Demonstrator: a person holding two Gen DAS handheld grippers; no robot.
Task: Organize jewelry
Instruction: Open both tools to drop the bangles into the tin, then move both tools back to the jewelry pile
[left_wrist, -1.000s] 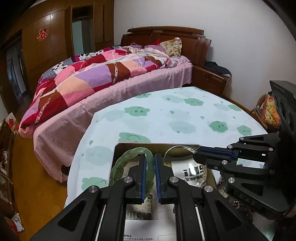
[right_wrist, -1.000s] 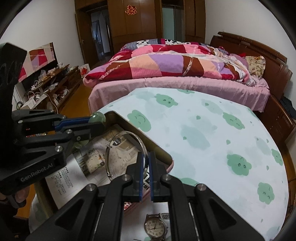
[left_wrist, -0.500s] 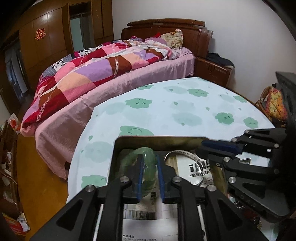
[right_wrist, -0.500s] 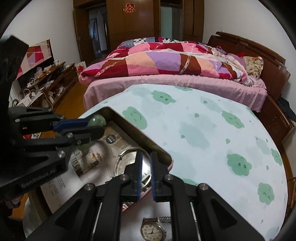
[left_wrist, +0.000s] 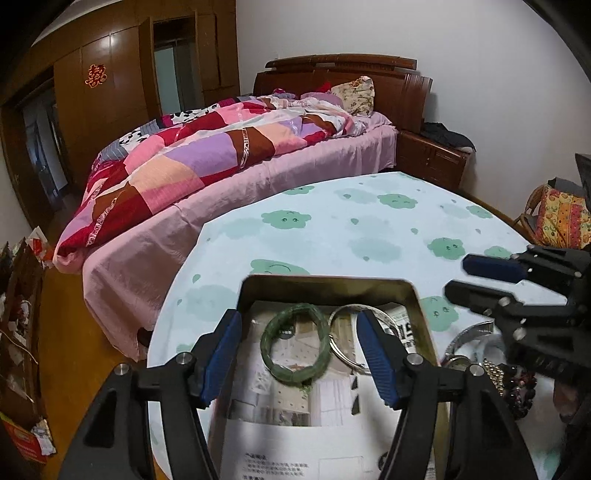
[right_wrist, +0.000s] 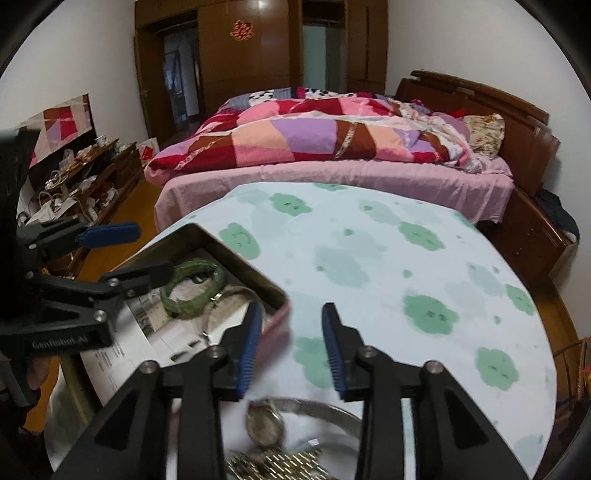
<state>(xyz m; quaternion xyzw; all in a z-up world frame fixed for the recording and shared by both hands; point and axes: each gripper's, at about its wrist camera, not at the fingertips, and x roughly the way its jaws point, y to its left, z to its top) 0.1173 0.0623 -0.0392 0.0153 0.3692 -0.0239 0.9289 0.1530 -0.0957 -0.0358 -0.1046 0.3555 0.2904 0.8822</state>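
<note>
The room is evenly but dimly lit indoors, colours slightly muted and grainy. Soft glare sits on the glossy brown wooden wardrobe doors (left_wrist: 110, 74) behind the bed, and a paler sheen on the white wall beside them. Both fisheye views bend straight lines strongly and darken to black at the corners. The round table's pale cloth with green cloud prints (right_wrist: 406, 266) is fairly sharp; the silver wristwatch (right_wrist: 266, 424) at its near edge smears with motion blur. Shadows are faint and diffuse.

Left gripper (right_wrist: 146, 251) body bears white lettering, blurred, apparently "GenRobot.AI". Wardrobe door (right_wrist: 266, 40) carries a red double-happiness sign (right_wrist: 242, 29). Printed paper (left_wrist: 295, 443) in the tin: text illegible.
</note>
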